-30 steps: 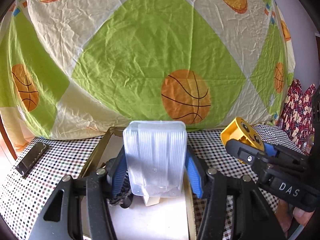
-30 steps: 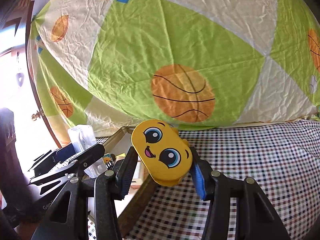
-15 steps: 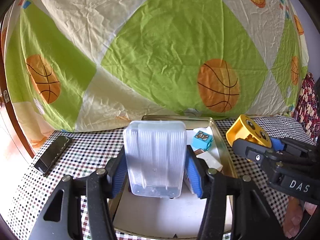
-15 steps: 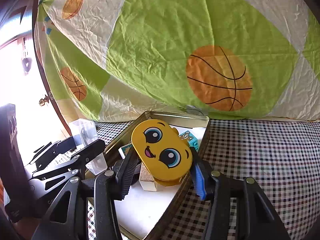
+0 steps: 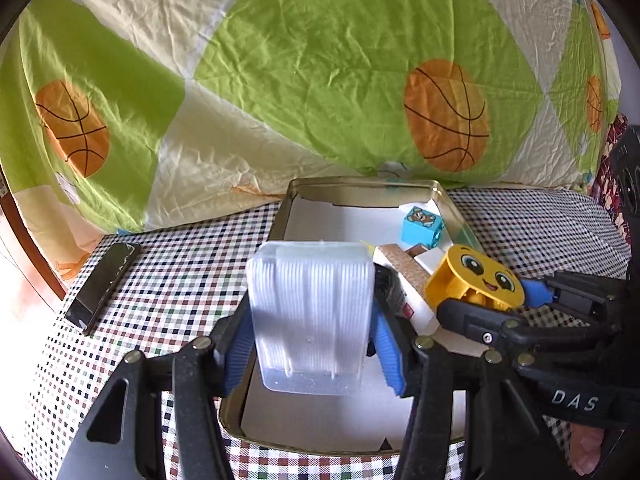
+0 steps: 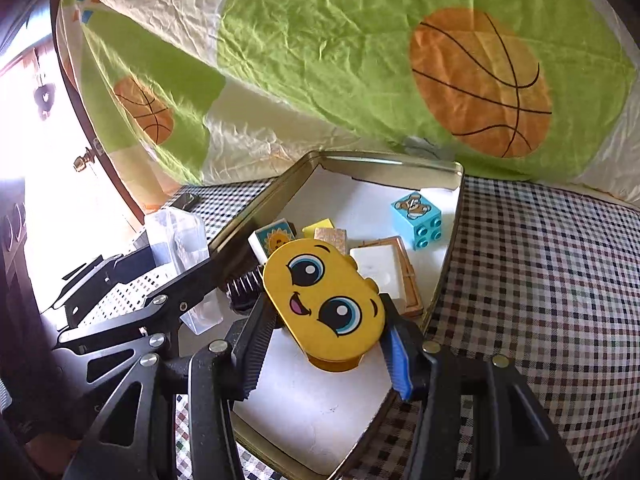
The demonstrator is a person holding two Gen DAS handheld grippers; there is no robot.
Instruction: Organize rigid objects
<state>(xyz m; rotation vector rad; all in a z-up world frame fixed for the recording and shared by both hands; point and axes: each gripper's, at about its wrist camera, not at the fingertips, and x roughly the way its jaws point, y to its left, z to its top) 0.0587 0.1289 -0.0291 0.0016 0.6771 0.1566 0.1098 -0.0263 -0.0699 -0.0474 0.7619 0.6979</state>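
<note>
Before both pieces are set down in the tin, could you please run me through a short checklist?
1. Left gripper shut on the clear ribbed plastic box: ok.
2. Right gripper shut on the yellow smiley-face block: ok.
3. Both pieces over the open metal tin: ok.
4. Bare white floor near the tin's front edge: ok.
5. Blue bear cube clear of the drop spot: ok.
6. Gap between the two grippers: cannot tell.

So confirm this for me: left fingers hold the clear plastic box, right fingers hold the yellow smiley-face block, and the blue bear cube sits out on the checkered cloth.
One detail is wrong. The blue bear cube sits inside the metal tin, near its far right corner, not on the checkered cloth; the right wrist view shows it. The clear plastic box and the yellow smiley-face block are held as you said.
</note>
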